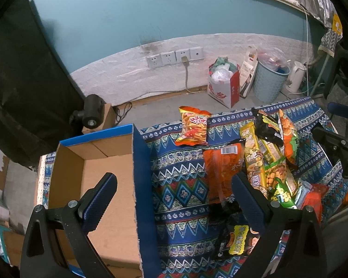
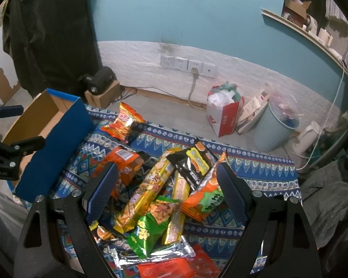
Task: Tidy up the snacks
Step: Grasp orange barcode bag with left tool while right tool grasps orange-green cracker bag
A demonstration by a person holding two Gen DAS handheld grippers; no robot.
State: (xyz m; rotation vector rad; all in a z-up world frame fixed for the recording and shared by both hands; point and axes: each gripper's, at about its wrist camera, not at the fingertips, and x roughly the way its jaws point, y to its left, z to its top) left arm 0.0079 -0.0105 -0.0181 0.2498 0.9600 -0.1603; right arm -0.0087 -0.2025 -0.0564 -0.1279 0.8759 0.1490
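Observation:
A pile of snack packets (image 2: 160, 192) lies on a blue patterned cloth (image 1: 181, 192). It holds a green bag (image 2: 148, 227), a long yellow pack (image 2: 148, 185), a black packet (image 2: 192, 162) and orange bags. One orange chip bag (image 1: 193, 126) lies apart at the cloth's far edge. An open cardboard box with blue sides (image 1: 109, 185) stands left of the cloth, with nothing seen inside. My left gripper (image 1: 174, 185) is open and empty over the box's right wall. My right gripper (image 2: 165, 176) is open and empty above the pile.
Beyond the cloth are a red-and-white paper bag (image 1: 225, 85), a light blue bin (image 1: 269, 81) and a white kettle (image 1: 294, 76) on the floor by the wall. A black camera on a small box (image 1: 92, 113) sits behind the cardboard box.

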